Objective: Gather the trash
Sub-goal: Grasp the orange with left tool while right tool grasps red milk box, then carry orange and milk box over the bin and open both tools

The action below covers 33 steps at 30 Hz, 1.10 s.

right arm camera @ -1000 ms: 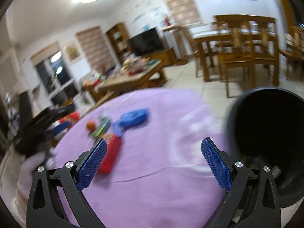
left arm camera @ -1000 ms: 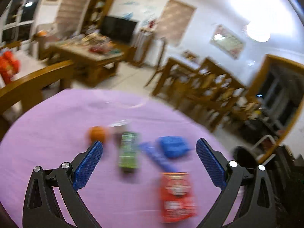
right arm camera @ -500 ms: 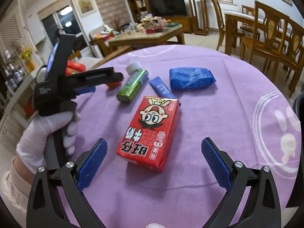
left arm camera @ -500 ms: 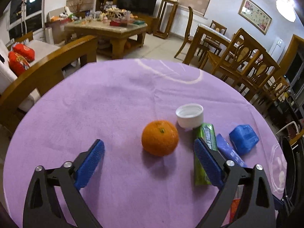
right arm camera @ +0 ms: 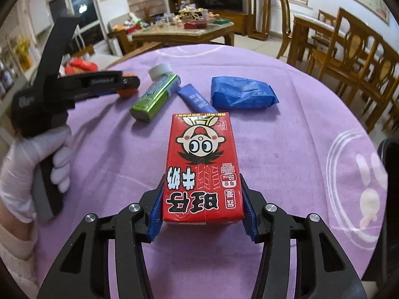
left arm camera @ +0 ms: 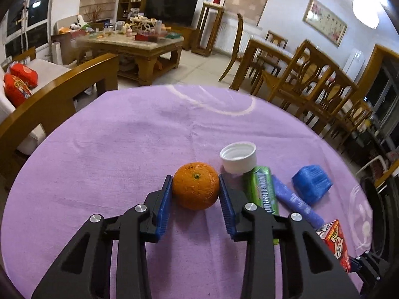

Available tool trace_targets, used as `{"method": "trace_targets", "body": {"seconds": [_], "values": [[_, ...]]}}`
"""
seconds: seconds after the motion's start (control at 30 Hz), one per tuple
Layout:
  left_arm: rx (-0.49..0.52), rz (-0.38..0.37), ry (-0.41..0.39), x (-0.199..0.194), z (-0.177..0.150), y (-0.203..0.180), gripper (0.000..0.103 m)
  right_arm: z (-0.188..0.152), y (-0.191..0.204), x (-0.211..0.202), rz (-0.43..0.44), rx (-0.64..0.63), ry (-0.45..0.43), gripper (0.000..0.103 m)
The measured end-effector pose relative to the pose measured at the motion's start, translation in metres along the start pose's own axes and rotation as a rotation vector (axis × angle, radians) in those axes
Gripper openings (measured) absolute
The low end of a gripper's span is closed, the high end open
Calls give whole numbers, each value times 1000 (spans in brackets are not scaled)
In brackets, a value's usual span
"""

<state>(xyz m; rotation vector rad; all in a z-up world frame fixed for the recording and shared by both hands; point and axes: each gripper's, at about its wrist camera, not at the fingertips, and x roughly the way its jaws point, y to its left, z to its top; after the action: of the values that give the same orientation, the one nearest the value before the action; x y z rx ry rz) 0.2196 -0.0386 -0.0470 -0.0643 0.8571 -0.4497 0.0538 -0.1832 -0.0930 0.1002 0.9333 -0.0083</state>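
An orange [left arm camera: 195, 185] sits on the purple tablecloth [left arm camera: 119, 149]. My left gripper [left arm camera: 195, 177] is closing on it, and both blue pads touch its sides. A red milk carton [right arm camera: 202, 167] lies flat on the cloth. My right gripper [right arm camera: 202, 178] is closing on its near end, with a pad against each long side. In the right wrist view the left gripper [right arm camera: 124, 83] reaches in from the left, held by a white-gloved hand [right arm camera: 37, 159]. The carton's corner [left arm camera: 335, 241] shows at the lower right of the left wrist view.
A green bottle [left arm camera: 260, 191] with a white cap [left arm camera: 238, 157], a blue tube [left arm camera: 294, 201] and a blue packet [left arm camera: 311, 183] lie right of the orange. A black bin [right arm camera: 389, 174] stands off the table's right edge. Wooden chairs ring the table.
Both grippers came down toward the table and their jaws narrowed from wide open. The left now touches the orange on both sides. The right now touches the red carton on both sides.
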Motion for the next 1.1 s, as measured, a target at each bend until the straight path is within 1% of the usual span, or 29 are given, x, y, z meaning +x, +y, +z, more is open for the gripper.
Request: {"method": "trace_targets", "body": {"seconds": [0.07, 0.13, 0.2, 0.23, 0.3, 0.37, 0.53, 0.6, 0.7, 0.83, 0.93, 1.1], "values": [[6, -6, -28, -7, -2, -1, 35, -3, -9, -9, 42, 31, -21, 51], [-3, -47, -50, -16, -6, -1, 35, -7, -18, -19, 73, 53, -50, 51], [-2, -67, -81, -25, -7, -7, 35, -11, -29, -34, 136, 73, -98, 51], [1, -85, -106, -33, -8, -10, 35, -15, -34, -40, 154, 82, -123, 51], [6, -114, -149, -48, -10, -20, 35, -23, -45, -59, 223, 100, -189, 51], [14, -147, -190, -65, -17, -34, 35, -30, -56, -71, 240, 125, -222, 51], [47, -221, -239, -88, -32, -78, 35, -50, -95, -96, 268, 204, -280, 51], [73, -254, -246, -93, -37, -99, 35, -58, -113, -107, 269, 239, -312, 51], [132, -306, -247, -97, -45, -136, 35, -74, -150, -128, 275, 305, -361, 51], [207, -359, -234, -93, -55, -183, 35, -84, -192, -147, 253, 369, -419, 51], [248, -392, -223, -86, -63, -215, 35, -95, -227, -166, 207, 410, -466, 51], [307, -429, -194, -74, -75, -252, 35, -118, -284, -190, 123, 487, -539, 51]]}}
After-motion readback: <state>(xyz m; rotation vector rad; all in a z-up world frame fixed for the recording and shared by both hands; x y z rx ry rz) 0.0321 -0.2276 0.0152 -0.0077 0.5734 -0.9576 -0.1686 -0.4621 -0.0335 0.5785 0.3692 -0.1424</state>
